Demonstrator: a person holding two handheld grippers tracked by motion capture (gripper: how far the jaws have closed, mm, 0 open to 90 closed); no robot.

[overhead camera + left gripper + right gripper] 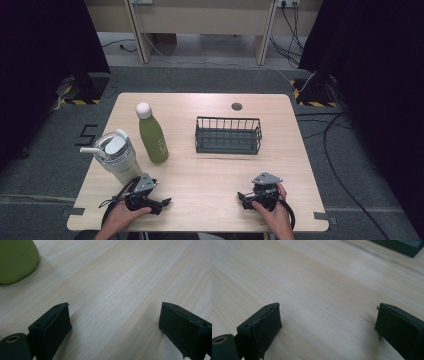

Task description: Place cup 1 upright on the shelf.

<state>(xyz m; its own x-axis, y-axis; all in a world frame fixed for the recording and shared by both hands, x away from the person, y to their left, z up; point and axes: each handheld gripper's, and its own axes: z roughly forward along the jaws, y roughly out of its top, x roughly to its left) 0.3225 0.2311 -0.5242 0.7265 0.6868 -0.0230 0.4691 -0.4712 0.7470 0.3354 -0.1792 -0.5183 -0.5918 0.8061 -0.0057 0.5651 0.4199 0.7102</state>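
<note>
A light wooden table (210,175) with rounded corners stands on grey carpet, and a person's two hands rest at its near edge, each holding a black two-jaw gripper. The left gripper (161,203) lies low on the tabletop near the left front corner, its jaws pointing toward the middle of the table; in the left gripper view the jaws stand wide apart with nothing but bare wood grain between them. The right gripper (242,197) sits near the right front, a grey three-cornered plate on top, and in its own view its jaws are likewise spread wide with nothing held. Just behind the left gripper stands a pale cream tumbler (116,157) with a clear lid and a white straw, upright. Just beside it, to the right, stands an olive-green metal bottle (152,136) with a white cap, also upright; its rounded green base shows at the upper left corner of the left gripper view (15,260). Farther right, around the middle of the table, sits a dark grey wire basket (228,135) with a solid low base, which looks empty from here, though the far inside corners are hard to make out. A small round dark grommet (236,106) is set into the wood behind the basket.
</note>
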